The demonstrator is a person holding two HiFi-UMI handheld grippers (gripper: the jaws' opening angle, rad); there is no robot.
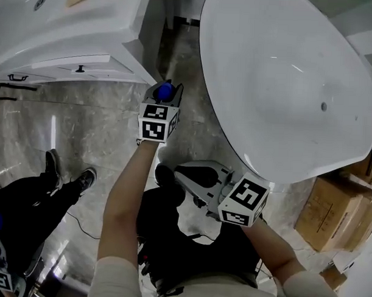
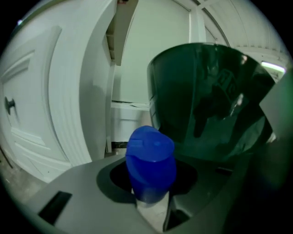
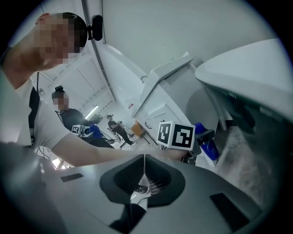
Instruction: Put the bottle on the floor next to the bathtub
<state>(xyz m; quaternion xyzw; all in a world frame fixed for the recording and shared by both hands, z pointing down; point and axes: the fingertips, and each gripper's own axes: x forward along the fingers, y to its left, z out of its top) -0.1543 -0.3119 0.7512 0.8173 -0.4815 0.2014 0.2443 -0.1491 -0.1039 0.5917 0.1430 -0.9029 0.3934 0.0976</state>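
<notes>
A bottle with a blue cap [image 2: 151, 157] stands upright between the jaws of my left gripper [image 2: 151, 187], which is shut on it. In the head view the left gripper [image 1: 164, 92] hangs over the marble floor [image 1: 102, 117], just left of the white bathtub [image 1: 286, 75]; the bottle's blue cap [image 1: 165, 90] shows beyond the marker cube. The right gripper view shows the same bottle [image 3: 209, 147] off the floor beside the tub's wall [image 3: 242, 77]. My right gripper [image 1: 167, 174] is lower and nearer to me; its jaws [image 3: 144, 180] meet with nothing in them.
A white cabinet with drawers [image 1: 74, 43] stands at the upper left, leaving a narrow strip of floor between it and the tub. Another person in dark trousers and shoes [image 1: 51, 183] stands at the lower left. Cardboard boxes [image 1: 336, 217] sit at the right.
</notes>
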